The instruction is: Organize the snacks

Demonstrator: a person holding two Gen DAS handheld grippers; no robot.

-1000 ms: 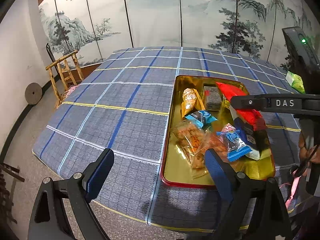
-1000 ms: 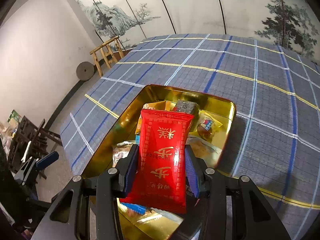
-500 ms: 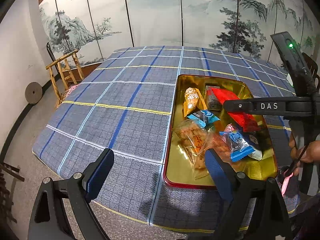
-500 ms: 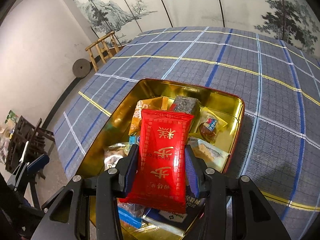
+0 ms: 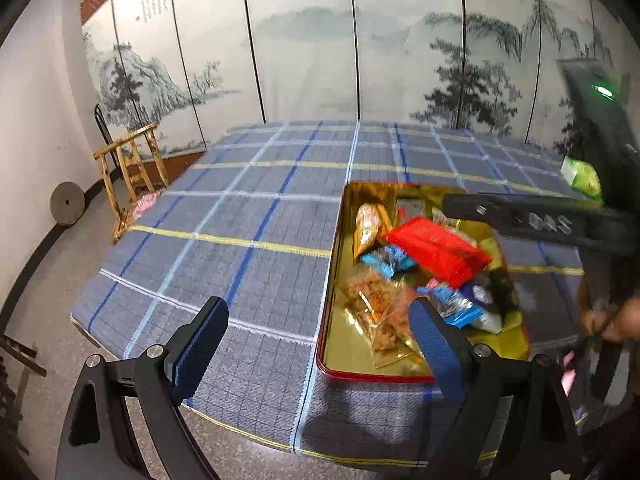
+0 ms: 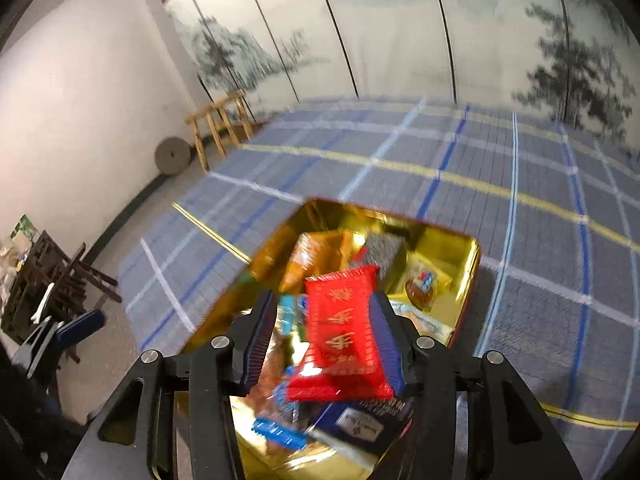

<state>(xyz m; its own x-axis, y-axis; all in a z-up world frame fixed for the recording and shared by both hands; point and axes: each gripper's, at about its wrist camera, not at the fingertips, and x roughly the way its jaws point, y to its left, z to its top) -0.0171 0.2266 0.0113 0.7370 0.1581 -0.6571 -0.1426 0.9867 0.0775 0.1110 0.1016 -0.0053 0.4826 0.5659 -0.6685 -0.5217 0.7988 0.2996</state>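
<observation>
Red foil snack packet tilted between right gripper jaws, just opening, grip released, above gold tin tray. Left view alone shows green packet on checked cloth.

Shiny metal, woven cloth, glossy wrappers

The tin is mirror-bright gold metal; the tablecloth is matt woven plaid; the red packet is glossy film; the rack is bare wood.
</observation>
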